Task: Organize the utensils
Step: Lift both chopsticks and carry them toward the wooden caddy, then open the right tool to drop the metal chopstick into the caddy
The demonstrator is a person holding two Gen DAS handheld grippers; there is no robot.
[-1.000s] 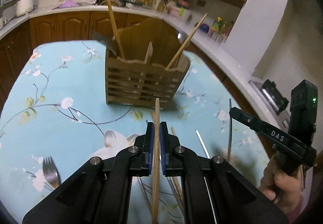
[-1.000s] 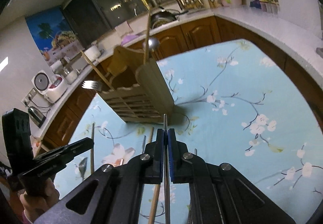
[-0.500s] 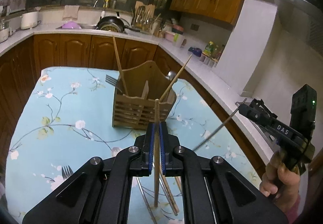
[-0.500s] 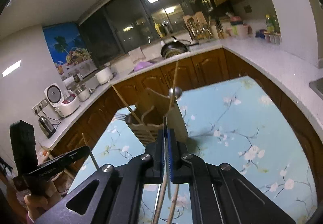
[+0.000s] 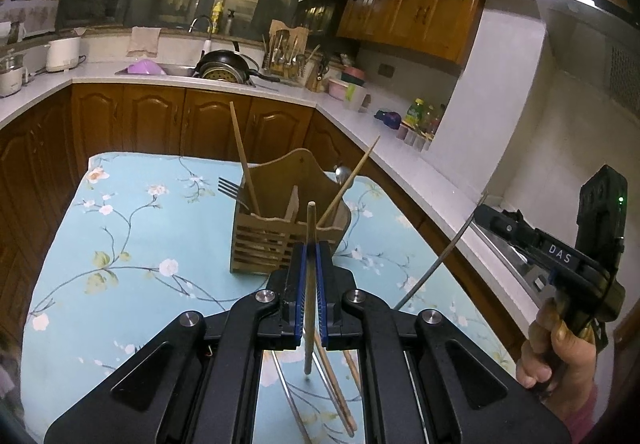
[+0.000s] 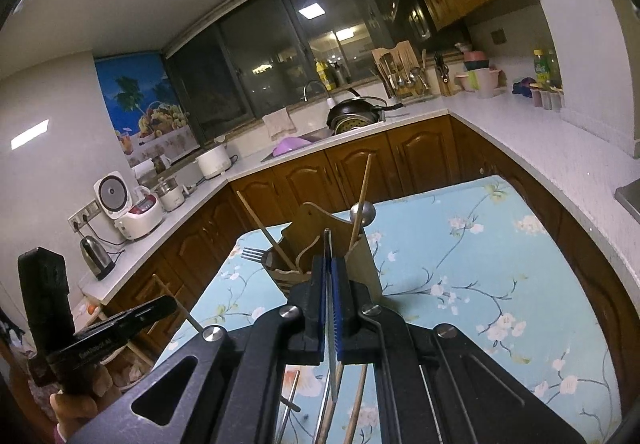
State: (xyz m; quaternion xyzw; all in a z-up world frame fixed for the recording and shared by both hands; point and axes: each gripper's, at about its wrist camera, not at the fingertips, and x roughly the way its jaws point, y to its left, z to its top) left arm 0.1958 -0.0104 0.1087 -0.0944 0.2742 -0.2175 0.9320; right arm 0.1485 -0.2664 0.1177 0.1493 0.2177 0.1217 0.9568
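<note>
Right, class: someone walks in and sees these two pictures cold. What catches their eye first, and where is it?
First, the left gripper at bottom centre, clamped on an upright wooden chopstick. Just beyond stands the slatted wooden utensil holder on the pale blue floral tablecloth, with a fork and chopsticks poking out. At the right edge, the right gripper pinches a thin metal chopstick.

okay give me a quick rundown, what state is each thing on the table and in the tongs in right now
Left tongs: shut on a wooden chopstick, lifted off the table.
Right tongs: shut on a metal chopstick, lifted.
Wooden utensil holder: upright on the tablecloth.
Fork: standing in the holder, tines up.
Loose chopsticks: lying on the cloth.
</note>
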